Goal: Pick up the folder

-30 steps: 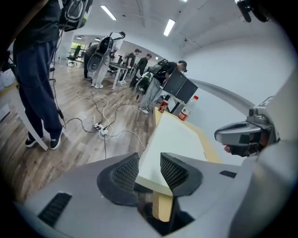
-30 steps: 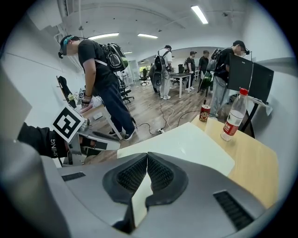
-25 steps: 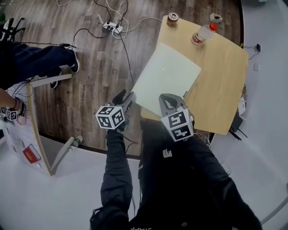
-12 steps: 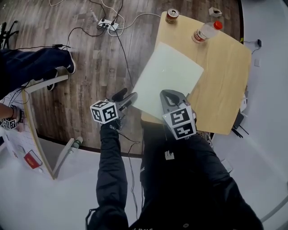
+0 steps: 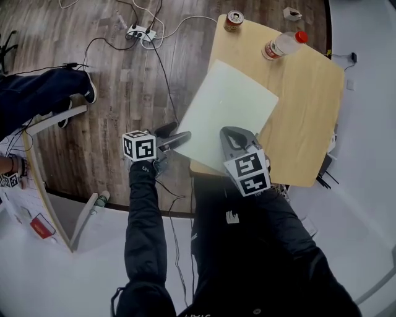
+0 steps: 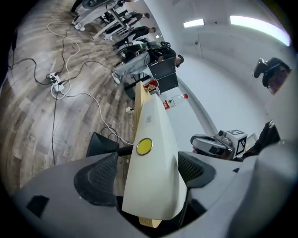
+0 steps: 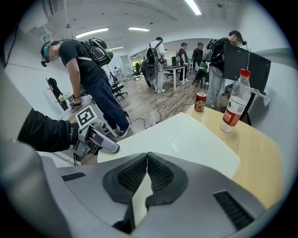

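Folder: a pale greenish-white, flat rectangular plastic folder (image 5: 226, 111) lies askew on a light wooden table with rounded corners (image 5: 306, 105). Its left side and near corner overhang the table's edge above the floor.
Folder detail: in the left gripper view a round yellow button (image 6: 144, 146) sits on the folder near the corner that points at the camera.
Right gripper: the right gripper (image 5: 230, 133) has its jaws pressed together on the folder's near edge. In the right gripper view the thin sheet is pinched between the ribbed pads (image 7: 132, 173).
Left gripper: the left gripper (image 5: 179, 137) reaches in from the floor side, and its jaws have just been opening. They now stand spread wide with the folder's corner (image 6: 153, 186) between them, and both pads stand clear of it.
Lift: whether the pinched edge is off the tabletop cannot be told.
Table's far end: a red-and-brown drink can (image 5: 234, 21) and a clear plastic bottle with a red cap (image 5: 281, 44) stand well apart from the folder. A small crumpled grey object (image 5: 291, 12) lies beyond the bottle.
Floor: a white power strip with trailing cables (image 5: 139, 32) lies on the dark wood-plank floor (image 5: 117, 99).
Surroundings: a seated person's dark trouser leg and shoe (image 5: 49, 93) show at the left, and several standing people (image 7: 158, 60) fill the room behind.
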